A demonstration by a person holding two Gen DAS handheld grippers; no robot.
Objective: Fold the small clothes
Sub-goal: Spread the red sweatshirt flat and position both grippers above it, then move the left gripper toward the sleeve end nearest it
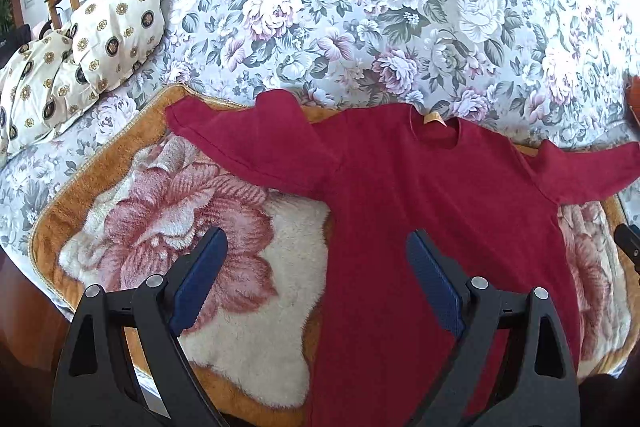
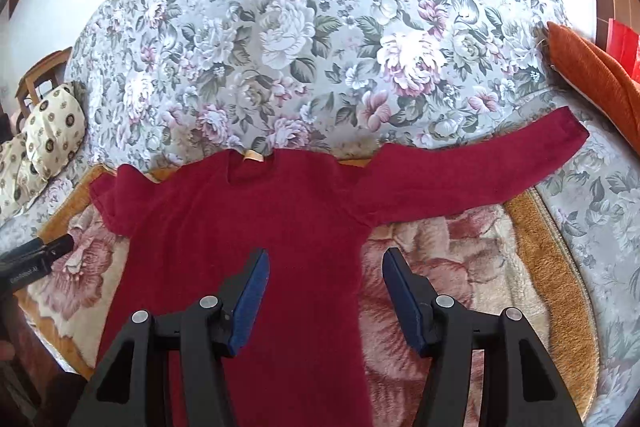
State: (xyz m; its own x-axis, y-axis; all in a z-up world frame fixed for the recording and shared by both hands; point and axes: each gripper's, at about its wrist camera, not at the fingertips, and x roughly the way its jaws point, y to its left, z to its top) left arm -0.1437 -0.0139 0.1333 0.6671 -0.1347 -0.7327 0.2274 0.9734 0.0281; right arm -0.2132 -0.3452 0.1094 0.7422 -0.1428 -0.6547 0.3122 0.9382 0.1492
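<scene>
Sweater [image 1: 420, 211]: lying flat on the blanket [image 1: 168, 227], neckline toward the far side, both sleeves spreading outward.
Blanket: lying on the bed [image 1: 360, 7], near its front edge.
Left sleeve [image 1: 248, 135]: reaching toward the pillows [image 1: 80, 47].
Right sleeve [image 2: 480, 155]: stretching past the blanket edge onto the bed cover, toward the cushion [image 2: 600, 79].
Pillows: sitting on the bed, far left, behind the blanket.
Left gripper [image 1: 316, 267]: hovering over the sweater's left edge, jaws standing apart.
Right gripper [image 2: 326, 279]: hovering over the sweater's right edge, jaws standing apart.
</scene>
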